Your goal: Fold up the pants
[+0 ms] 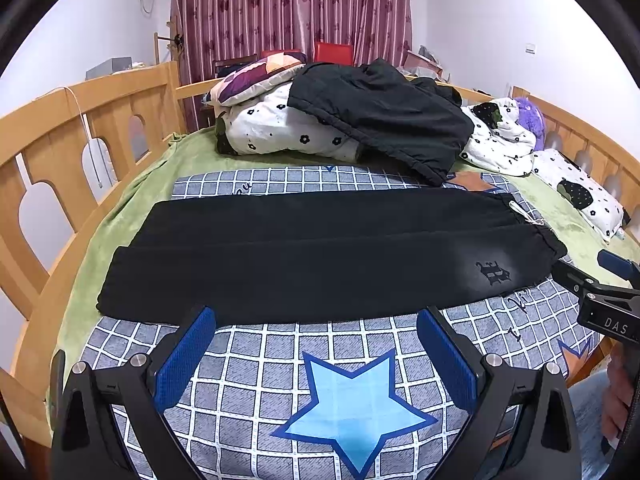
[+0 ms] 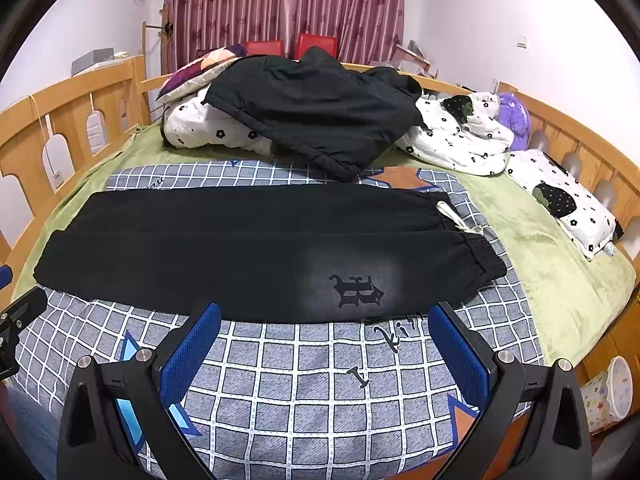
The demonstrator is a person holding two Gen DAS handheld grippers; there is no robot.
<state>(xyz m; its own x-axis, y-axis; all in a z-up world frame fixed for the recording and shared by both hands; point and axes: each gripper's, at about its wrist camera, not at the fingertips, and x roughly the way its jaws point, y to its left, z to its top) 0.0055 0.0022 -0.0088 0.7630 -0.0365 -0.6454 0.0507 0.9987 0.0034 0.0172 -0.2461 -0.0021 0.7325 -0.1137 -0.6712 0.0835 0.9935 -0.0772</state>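
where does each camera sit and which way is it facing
Left wrist: sits on the left gripper, looking across the bed at the black pants, nearer the leg ends; its own open blue fingers show, plus the right gripper at the right edge.
Right wrist: sits on the right gripper, facing the same way, nearer the waistband; its open fingers show.
Shared: pants, checked blanket, curtain.

Both wrist views face the curtain (image 1: 292, 8) across the pants (image 1: 320, 256), near the bed's front edge.
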